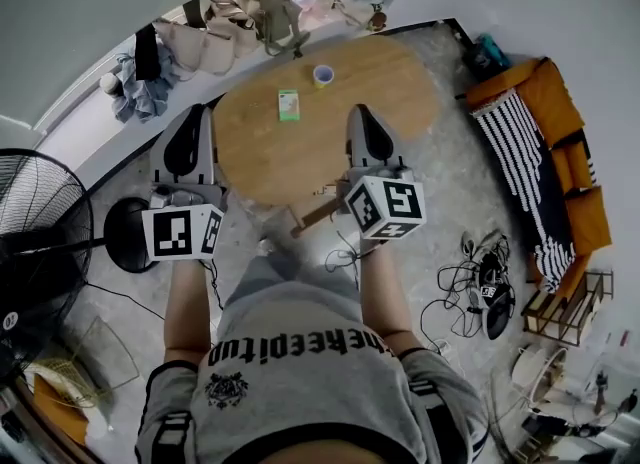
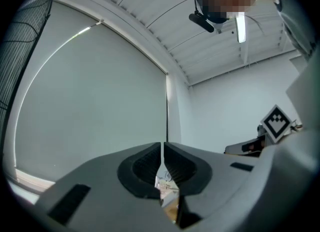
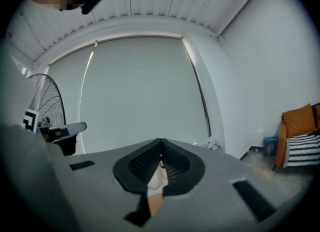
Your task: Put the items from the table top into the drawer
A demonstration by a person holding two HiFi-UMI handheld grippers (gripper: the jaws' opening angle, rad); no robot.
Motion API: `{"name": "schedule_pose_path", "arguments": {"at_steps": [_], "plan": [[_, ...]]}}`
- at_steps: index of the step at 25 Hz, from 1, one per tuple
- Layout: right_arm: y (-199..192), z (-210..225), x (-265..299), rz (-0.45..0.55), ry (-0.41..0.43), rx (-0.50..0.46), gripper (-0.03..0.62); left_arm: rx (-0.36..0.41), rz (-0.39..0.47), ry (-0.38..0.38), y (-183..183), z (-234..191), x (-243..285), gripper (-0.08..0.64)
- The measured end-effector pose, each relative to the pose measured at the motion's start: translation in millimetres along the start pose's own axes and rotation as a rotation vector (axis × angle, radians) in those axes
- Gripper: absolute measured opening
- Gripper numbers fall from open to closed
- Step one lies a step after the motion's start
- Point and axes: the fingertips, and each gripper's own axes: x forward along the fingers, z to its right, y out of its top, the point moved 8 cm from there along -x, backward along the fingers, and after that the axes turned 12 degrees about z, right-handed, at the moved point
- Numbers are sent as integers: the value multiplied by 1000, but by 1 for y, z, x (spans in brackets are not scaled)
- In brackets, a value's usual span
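A round wooden table (image 1: 400,92) stands ahead of me in the head view. On its far part lie a small green box (image 1: 289,104) and a purple-and-white roll (image 1: 323,75). My left gripper (image 1: 198,112) hovers over the table's left edge, and my right gripper (image 1: 360,112) is over its near middle. Both are well short of the two items. In the left gripper view the left gripper (image 2: 163,147) has its jaws pressed together on nothing. The right gripper (image 3: 160,145) is likewise shut and empty. A wooden part (image 1: 318,212) juts out under the table's near edge; I cannot tell whether it is the drawer.
A standing fan (image 1: 40,242) is at the left, its round base (image 1: 125,235) beside my left gripper. Bags and clothes (image 1: 240,27) are heaped along the far wall. An orange sofa (image 1: 560,152) is at the right, with cables (image 1: 480,287) on the floor.
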Motion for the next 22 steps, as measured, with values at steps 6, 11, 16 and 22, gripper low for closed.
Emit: {"name": "schedule_pose_path", "arguments": {"at_steps": [6, 11, 16, 22], "plan": [[-33, -2, 9, -106, -32, 60, 3, -29, -34, -16, -24, -15, 3, 20], [-61, -3, 20, -199, -40, 108, 3, -38, -54, -22, -38, -21, 6, 20], [-97, 0, 37, -302, -41, 167, 3, -36, -72, -10, -52, -27, 6, 20], [-151, 2, 61, -433, -44, 215, 11, -18, -113, 22, -70, -40, -3, 20]]}}
